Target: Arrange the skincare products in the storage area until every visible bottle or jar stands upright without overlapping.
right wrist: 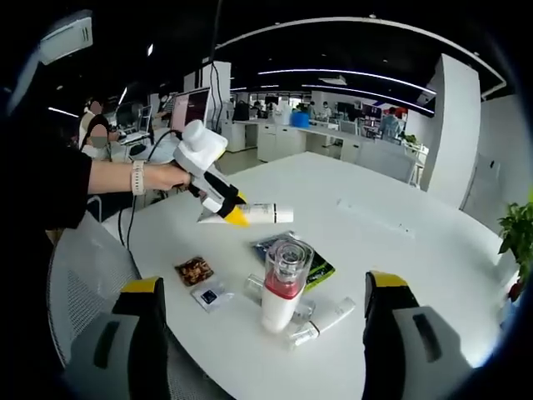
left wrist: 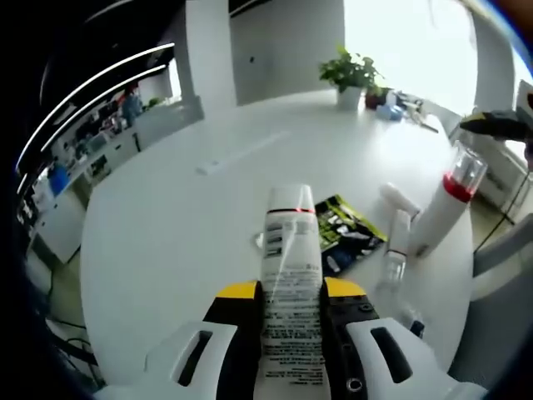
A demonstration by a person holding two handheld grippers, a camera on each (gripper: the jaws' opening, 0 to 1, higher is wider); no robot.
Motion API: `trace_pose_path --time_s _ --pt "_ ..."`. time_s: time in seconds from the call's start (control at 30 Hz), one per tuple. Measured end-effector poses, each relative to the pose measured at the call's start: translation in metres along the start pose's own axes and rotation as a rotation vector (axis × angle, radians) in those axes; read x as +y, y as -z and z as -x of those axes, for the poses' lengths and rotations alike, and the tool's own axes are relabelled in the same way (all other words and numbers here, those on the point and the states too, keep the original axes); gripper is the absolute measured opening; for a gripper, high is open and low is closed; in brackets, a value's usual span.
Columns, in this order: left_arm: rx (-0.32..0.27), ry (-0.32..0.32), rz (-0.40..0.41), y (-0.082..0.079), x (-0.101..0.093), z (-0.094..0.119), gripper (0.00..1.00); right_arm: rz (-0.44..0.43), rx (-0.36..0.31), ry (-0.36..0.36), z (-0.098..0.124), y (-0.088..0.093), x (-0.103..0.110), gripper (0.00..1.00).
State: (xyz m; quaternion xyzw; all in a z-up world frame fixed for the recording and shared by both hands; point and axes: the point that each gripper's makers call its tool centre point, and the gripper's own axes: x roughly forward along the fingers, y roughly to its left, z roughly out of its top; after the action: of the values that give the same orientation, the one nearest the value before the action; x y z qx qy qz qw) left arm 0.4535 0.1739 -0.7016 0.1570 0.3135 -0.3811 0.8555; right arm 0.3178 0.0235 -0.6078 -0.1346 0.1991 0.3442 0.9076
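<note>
One white tube (left wrist: pixel 290 275) clamped in left tool (left wrist: pixel 291 310), right tool (right wrist: pixel 265 302) wide open, empty

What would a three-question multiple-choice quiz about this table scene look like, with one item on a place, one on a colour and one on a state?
1. Where is the white squeeze tube with small black print?
A. Lying on the floor
B. Clamped in the left gripper
C. Standing beside the potted plant

2. What colour is the band under the clear cap of the tall white bottle?
A. Red
B. Blue
C. Green

3. How is the right gripper?
A. Shut on a jar
B. Shut on the sachet
C. Open, holding nothing

Answers:
1 B, since in the left gripper view the yellow-tipped jaws press on both sides of the tube, above the round white table.
2 A, because the band shows red in both views.
3 C, as its jaws stand wide apart with the upright bottle between them, untouched.
</note>
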Motion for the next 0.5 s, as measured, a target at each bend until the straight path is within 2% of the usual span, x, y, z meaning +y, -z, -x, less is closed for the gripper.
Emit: trace_pose_path --time_s 0.17,0.5 --pt "0.01 0.007 -0.016 0.005 -0.008 0.012 0.22 0.06 -0.04 -0.003 -0.004 -0.015 0.009 1.0" --pt "0.016 0.04 -0.029 0.013 -0.028 0.03 0.22 0.115 -0.05 -0.072 -0.017 -0.031 0.032 0.95"
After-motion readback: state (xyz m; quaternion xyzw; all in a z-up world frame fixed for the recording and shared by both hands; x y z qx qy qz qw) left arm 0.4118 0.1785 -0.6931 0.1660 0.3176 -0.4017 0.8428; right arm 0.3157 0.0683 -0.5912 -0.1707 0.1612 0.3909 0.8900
